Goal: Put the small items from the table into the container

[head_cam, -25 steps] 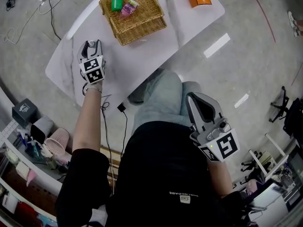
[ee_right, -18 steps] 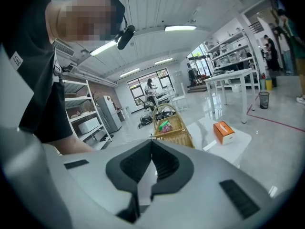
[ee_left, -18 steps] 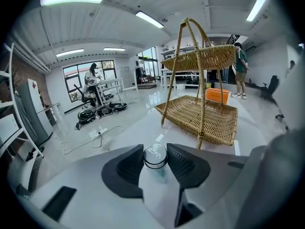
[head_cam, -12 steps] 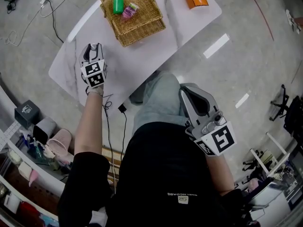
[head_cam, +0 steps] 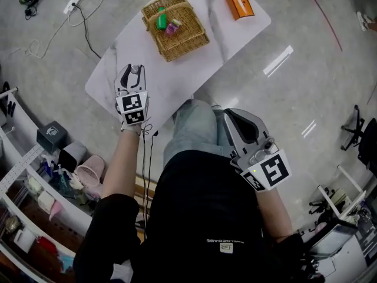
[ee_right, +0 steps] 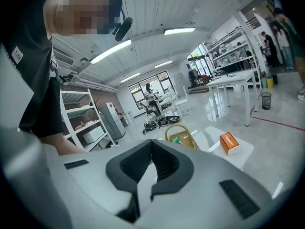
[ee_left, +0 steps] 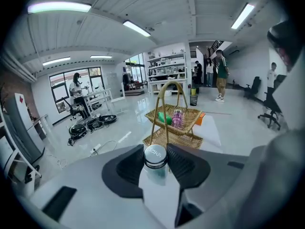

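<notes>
Fingers [ee_left: 131, 165] of the left gripper [head_cam: 132, 74] are clamped on a small clear jar [ee_left: 155, 157] with a round lid. The pads press it from both sides, and the jar sits upright between them. Over to the right gripper [ee_right: 151, 146]: its fingers meet tip to tip, with nothing between them. It hangs by the person's lap, off the tabletop [head_cam: 177, 78], well short of the wicker basket [head_cam: 187, 42] and to its right.

The left gripper is over the white marbled tabletop's near corner, on the near-left side of the basket and well apart from it. From the left gripper view, the basket stands straight ahead past the jar, handle arching over it. Inside the basket there's a green item [head_cam: 160, 20], and a pink item [head_cam: 173, 26] just beside it. Further out, an orange box [head_cam: 238, 5] lies on the tabletop to the basket's right, apart from it.
</notes>
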Motion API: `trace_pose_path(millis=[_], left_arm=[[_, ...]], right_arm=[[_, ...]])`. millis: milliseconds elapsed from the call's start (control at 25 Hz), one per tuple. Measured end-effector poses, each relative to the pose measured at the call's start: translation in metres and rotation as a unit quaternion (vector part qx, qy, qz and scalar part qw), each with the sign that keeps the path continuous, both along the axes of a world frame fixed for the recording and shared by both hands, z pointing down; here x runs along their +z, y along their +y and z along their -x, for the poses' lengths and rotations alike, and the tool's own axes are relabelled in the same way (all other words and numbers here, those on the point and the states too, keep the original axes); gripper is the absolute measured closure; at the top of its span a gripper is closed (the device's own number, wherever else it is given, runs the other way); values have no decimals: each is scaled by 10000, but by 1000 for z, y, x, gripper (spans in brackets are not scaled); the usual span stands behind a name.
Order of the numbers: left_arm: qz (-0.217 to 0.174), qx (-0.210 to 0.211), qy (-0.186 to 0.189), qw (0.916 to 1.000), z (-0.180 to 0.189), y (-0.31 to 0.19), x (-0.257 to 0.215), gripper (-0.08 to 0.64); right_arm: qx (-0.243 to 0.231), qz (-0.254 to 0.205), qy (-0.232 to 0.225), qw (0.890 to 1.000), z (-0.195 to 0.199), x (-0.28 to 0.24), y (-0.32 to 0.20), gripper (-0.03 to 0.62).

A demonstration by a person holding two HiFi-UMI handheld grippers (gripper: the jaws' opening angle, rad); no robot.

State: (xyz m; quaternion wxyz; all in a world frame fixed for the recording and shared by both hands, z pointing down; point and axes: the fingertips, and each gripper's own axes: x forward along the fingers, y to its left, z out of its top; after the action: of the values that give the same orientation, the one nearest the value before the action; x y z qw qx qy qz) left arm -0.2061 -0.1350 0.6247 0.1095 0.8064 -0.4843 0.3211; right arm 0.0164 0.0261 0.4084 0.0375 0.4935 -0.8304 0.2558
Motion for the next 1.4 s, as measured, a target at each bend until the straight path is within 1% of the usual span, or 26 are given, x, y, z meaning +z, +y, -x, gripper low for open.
trace_pose_path(millis=[200, 400, 560, 680, 920, 1120, 1400], left_arm=[[-78, 362, 70, 9993, -28, -2, -52, 405], [-49, 726, 153, 9972, -62, -17, -71, 405], [30, 974, 242, 9949, -91, -33, -65, 405], [47, 1184, 333, 9924, -114, -47, -55, 405], [158, 1555, 351, 9871, -143, -61, -33, 405], [174, 1708, 294, 9847, -152, -63, -19, 405], [117, 1719, 265, 9847, -152, -68, -14, 408]], right_arm=[[214, -62, -81, 9997, -4, -41, 3, 583], [486, 10, -62, 9988, -12, -64, 6, 583], [707, 42, -68, 9975, -20, -68, 5, 583], [921, 99, -49, 9957, -26, -60, 0, 583], [1280, 214, -52, 9915, -31, -47, -4, 583], [1505, 242, -36, 9883, -37, -42, -7, 583], [1603, 313, -51, 9866, -34, -39, 0, 583]])
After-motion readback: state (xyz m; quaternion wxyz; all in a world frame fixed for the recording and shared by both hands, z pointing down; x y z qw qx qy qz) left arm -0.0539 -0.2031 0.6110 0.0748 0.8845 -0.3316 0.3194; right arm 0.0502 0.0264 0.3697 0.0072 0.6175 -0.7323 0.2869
